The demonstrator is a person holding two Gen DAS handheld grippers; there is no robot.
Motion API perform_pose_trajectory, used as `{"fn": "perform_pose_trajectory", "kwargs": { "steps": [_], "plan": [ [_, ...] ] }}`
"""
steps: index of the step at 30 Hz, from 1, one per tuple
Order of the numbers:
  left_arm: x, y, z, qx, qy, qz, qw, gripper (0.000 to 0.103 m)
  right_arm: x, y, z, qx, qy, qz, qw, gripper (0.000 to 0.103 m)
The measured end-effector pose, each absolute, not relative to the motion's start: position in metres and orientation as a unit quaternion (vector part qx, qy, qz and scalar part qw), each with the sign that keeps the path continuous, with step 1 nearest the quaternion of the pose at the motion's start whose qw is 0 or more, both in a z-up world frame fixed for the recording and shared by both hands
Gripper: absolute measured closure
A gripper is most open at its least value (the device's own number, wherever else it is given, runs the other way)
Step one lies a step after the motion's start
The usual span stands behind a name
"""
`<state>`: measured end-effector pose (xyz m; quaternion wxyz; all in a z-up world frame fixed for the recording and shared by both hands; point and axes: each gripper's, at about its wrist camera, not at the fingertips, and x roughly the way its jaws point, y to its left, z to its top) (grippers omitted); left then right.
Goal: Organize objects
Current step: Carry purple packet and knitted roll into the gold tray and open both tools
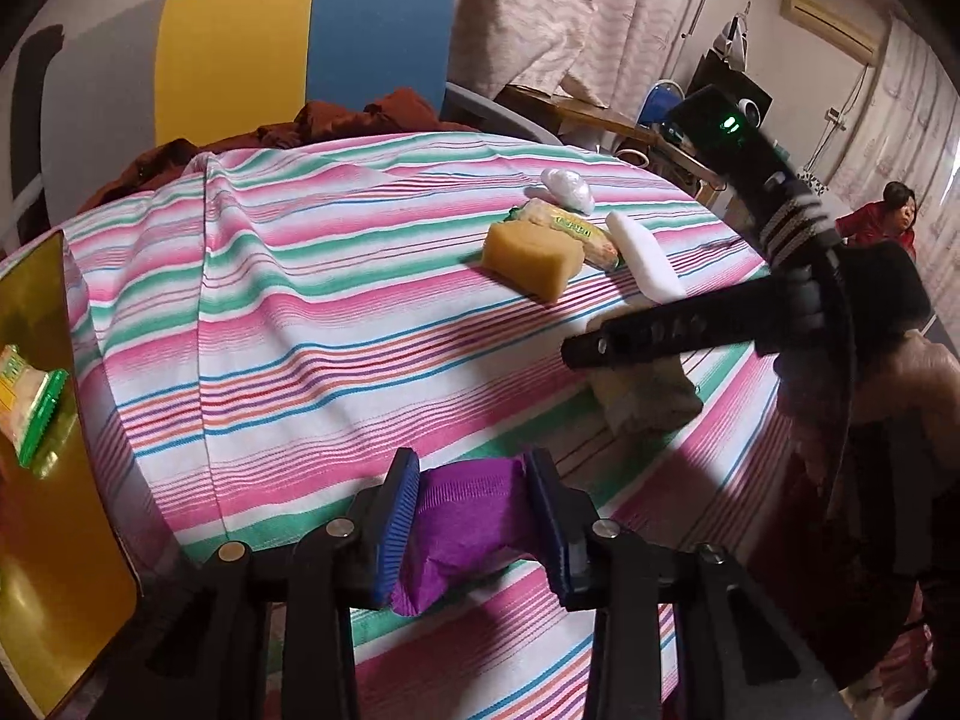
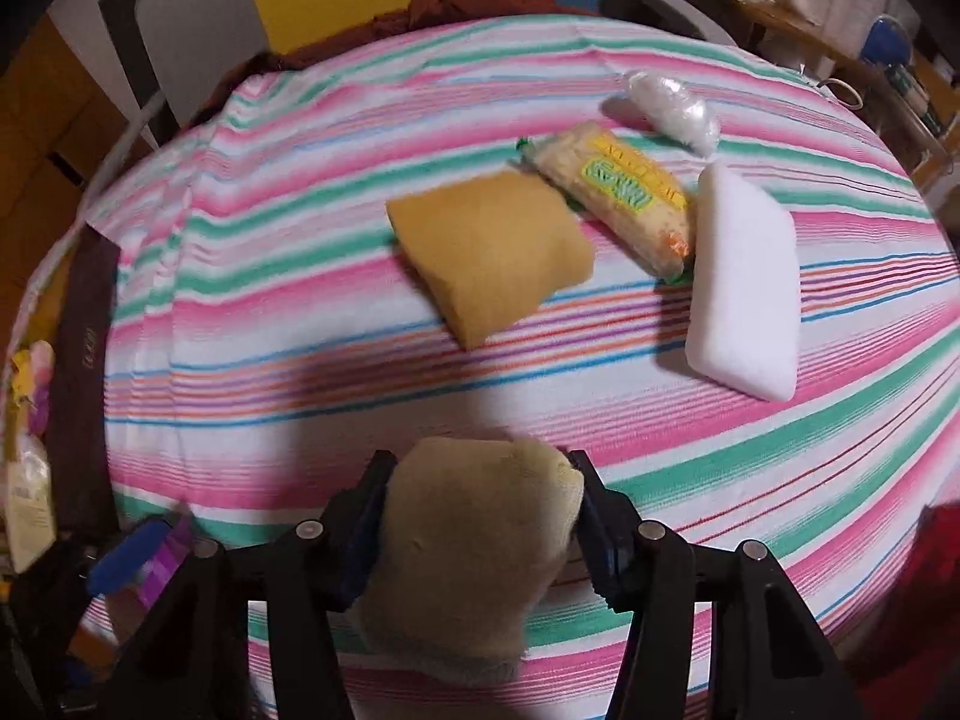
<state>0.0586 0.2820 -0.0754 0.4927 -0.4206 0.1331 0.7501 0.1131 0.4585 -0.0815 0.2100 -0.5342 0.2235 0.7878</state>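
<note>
Two grippers are each clamping a soft item above a tabletop [image 1: 288,312] covered by a striped cloth. In the left wrist view, the left gripper [image 1: 474,516] at lower centre is squeezing a purple cloth [image 1: 462,531] between its blue pads. The right gripper [image 1: 576,354] is entering from the right edge of that view, with a pale sponge [image 1: 651,396] hanging under it. In the right wrist view, the right gripper [image 2: 474,516] at lower centre is gripping that pale sponge [image 2: 462,552]. Lying upper right of centre in this view are four items: a tan sponge [image 2: 489,252], a packaged snack bar [image 2: 618,195] just beside it, a white foam block [image 2: 744,282] to the right, and a clear plastic packet [image 2: 672,105] behind. At the left edge of the left wrist view, a green-edged snack packet [image 1: 30,402] is resting on a yellow tray [image 1: 54,570].
</note>
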Motion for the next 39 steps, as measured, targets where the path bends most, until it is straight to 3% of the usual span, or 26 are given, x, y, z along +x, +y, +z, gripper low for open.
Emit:
{"fn": "perform_pose_trajectory", "kwargs": {
  "steps": [10, 20, 27, 34, 37, 38, 39],
  "plan": [
    [0.062, 0.277, -0.074, -0.424, 0.119, 0.741, 0.508, 0.067, 0.13, 0.453, -0.059, -0.473, 0.236, 0.832, 0.169, 0.046],
    [0.045, 0.227, -0.019, -0.382, 0.063, 0.779, 0.493, 0.067, 0.098, 0.441, -0.053, -0.457, 0.217, 0.851, 0.142, 0.046],
    [-0.008, 0.159, 0.01, -0.358, 0.0, 0.835, 0.417, 0.067, 0.053, 0.381, -0.019, -0.437, 0.19, 0.876, 0.07, 0.046],
    [-0.074, 0.095, 0.006, -0.363, -0.042, 0.876, 0.314, 0.065, -0.04, 0.292, 0.008, -0.442, 0.138, 0.886, -0.023, 0.045],
    [-0.092, 0.078, -0.002, -0.373, -0.051, 0.884, 0.277, 0.064, -0.076, 0.27, 0.011, -0.441, 0.146, 0.884, -0.042, 0.04],
    [-0.099, 0.07, -0.005, -0.379, -0.06, 0.885, 0.265, 0.06, -0.088, 0.264, 0.013, -0.436, 0.154, 0.885, -0.046, 0.026],
    [-0.102, 0.066, -0.007, -0.381, -0.064, 0.886, 0.255, 0.058, -0.094, 0.262, 0.014, -0.432, 0.158, 0.887, -0.039, 0.018]
  ]
}}
